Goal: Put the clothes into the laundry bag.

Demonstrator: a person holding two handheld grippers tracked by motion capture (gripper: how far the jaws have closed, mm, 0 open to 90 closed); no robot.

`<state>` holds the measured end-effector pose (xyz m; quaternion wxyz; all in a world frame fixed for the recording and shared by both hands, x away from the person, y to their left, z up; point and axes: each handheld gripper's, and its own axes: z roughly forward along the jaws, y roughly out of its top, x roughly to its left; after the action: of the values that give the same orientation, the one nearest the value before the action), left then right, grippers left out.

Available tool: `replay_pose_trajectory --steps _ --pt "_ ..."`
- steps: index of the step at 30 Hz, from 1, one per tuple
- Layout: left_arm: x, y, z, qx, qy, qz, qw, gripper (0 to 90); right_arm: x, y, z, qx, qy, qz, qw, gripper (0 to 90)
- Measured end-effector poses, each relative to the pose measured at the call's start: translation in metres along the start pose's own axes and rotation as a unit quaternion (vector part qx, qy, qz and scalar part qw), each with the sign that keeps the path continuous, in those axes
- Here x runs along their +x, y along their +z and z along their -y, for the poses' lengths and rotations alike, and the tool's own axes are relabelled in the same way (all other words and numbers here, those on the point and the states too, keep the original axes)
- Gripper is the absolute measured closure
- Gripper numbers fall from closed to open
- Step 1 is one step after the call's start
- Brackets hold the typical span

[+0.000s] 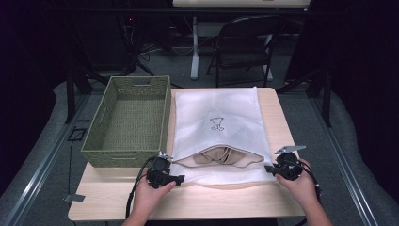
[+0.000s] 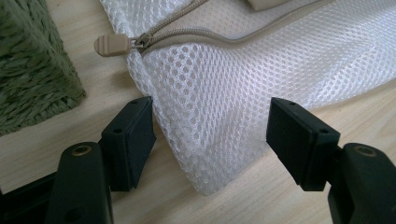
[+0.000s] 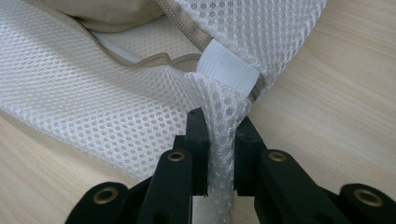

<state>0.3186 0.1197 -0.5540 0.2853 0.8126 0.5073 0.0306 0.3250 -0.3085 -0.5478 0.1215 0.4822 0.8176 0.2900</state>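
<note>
While the right gripper (image 3: pixel 219 140) pinches the mesh bag's (image 1: pixel 216 110) corner, the left gripper (image 2: pixel 212 135) gapes around the other, clothes (image 1: pixel 221 156) inside, zipper (image 2: pixel 112 45) unclosed.

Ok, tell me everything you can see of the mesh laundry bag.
The white mesh laundry bag lies flat on the wooden table, beside the woven basket. Its beige zipper is open, showing beige cloth inside. A small dark drawing marks its top. The right gripper pinches one near corner; the left gripper straddles the other, open.
</note>
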Motion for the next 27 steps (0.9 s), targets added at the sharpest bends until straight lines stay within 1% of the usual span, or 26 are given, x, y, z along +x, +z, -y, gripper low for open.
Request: replay_pose_trajectory --steps 2,5,8,10,11,14,15,16,18,21,24,27 --pt "0.0004 0.0 0.0005 0.003 0.002 -0.002 1.0 32.2 0.0001 -0.0002 0.0006 0.001 0.001 0.005 1.0 78.4" --pt "0.0001 0.0007 0.0018 0.007 0.0 -0.001 1.0 32.0 -0.0005 0.0001 0.0017 -0.001 0.002 -0.003 1.0 76.6" --pt "-0.0001 0.0008 0.0021 0.009 0.003 0.001 1.0 31.6 -0.0006 -0.0003 0.0027 0.001 0.003 0.0 1.0 73.3" --pt "0.0001 0.0013 0.0022 0.011 0.0 0.001 0.9999 31.3 -0.0006 0.0002 0.0037 0.001 0.006 -0.004 1.0 71.6" --pt "0.0004 0.0016 0.0022 0.012 0.0 0.002 0.9999 31.2 -0.0006 0.0 0.0044 0.001 0.008 -0.001 1.0 69.9" --pt "0.0005 0.0029 0.0019 0.016 -0.001 0.003 0.9999 31.0 -0.0017 -0.0006 0.0056 0.002 0.015 -0.01 0.9998 65.1" --pt "0.0005 0.0032 0.0017 0.016 0.002 0.003 0.9999 31.0 -0.0018 -0.0006 0.0061 0.003 0.017 -0.009 0.9998 63.7" --pt "0.0003 0.0036 0.0016 0.016 0.001 0.003 0.9999 31.0 -0.0018 -0.0005 0.0067 0.003 0.02 -0.012 0.9997 62.5" --pt "0.0006 0.0041 0.0013 0.017 0.001 0.003 0.9998 31.2 -0.0016 0.0 0.0074 0.005 0.02 -0.016 0.9997 60.0" --pt "0.0002 0.0044 0.001 0.018 0.003 0.001 0.9998 33.2 -0.0005 0.0009 0.0081 0.01 0.019 -0.018 0.9996 58.6" --pt "0.0004 0.0048 0.0005 0.021 0.005 0.004 0.9998 35.3 0.0005 0.0019 0.0084 0.009 0.018 -0.02 0.9996 58.8" --pt "0.0 0.0051 0.0002 0.023 0.007 0.0 0.9997 39.0 0.0016 0.0023 0.0087 0.008 0.017 -0.016 0.9997 59.6"
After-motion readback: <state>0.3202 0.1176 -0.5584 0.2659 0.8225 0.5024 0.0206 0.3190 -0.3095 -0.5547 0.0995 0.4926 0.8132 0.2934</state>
